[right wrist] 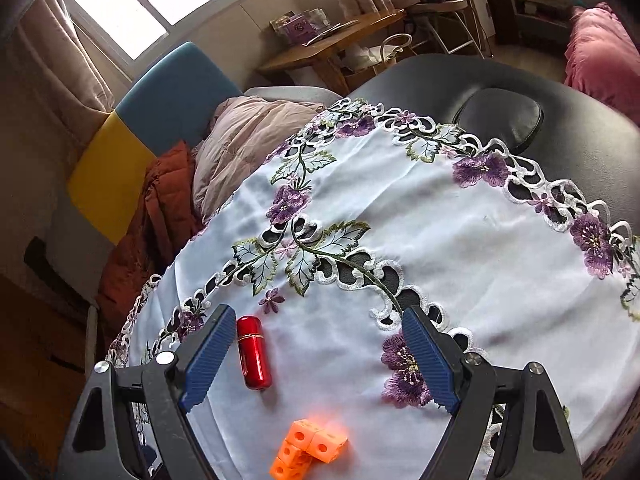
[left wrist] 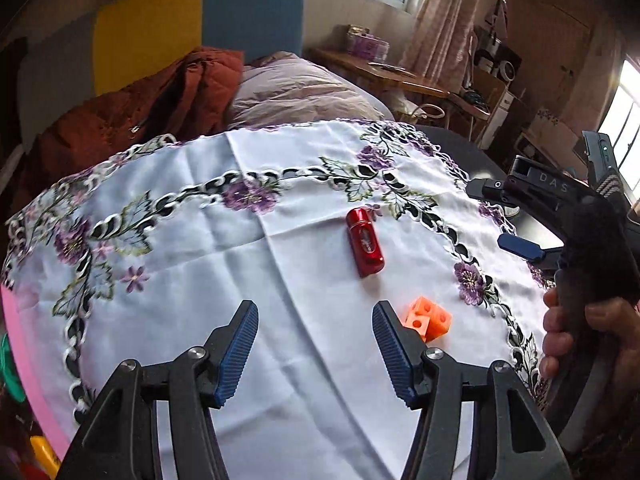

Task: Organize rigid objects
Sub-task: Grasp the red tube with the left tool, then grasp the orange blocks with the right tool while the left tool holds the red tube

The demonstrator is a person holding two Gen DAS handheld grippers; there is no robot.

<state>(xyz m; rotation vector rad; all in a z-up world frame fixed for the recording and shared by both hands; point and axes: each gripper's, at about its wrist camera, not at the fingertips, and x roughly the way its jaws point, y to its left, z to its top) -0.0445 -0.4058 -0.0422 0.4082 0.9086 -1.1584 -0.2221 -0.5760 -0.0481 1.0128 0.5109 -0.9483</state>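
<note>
A shiny red capsule-shaped case point(left wrist: 365, 247) lies on the white cloth with embroidered purple flowers point(left wrist: 280, 240). An orange cluster of holed cubes point(left wrist: 428, 320) sits nearer, just outside the right finger of my left gripper point(left wrist: 315, 306), which hovers open over bare cloth with nothing between its pads. In the right wrist view, my right gripper point(right wrist: 318, 312) is open wide above the cloth point(right wrist: 460, 240). The red case point(right wrist: 254, 354) lies just inside its left finger, untouched, and the orange cubes point(right wrist: 308, 452) sit closer to the camera, between the fingers' bases.
A hand point(left wrist: 580, 332) holds the right gripper's handle at the cloth's right edge. The cloth covers a black padded table point(right wrist: 500, 80). Behind it are a bed with a rust-coloured quilt point(left wrist: 160, 104) and a wooden desk point(right wrist: 332, 44). A pink edge point(left wrist: 28, 352) borders the left.
</note>
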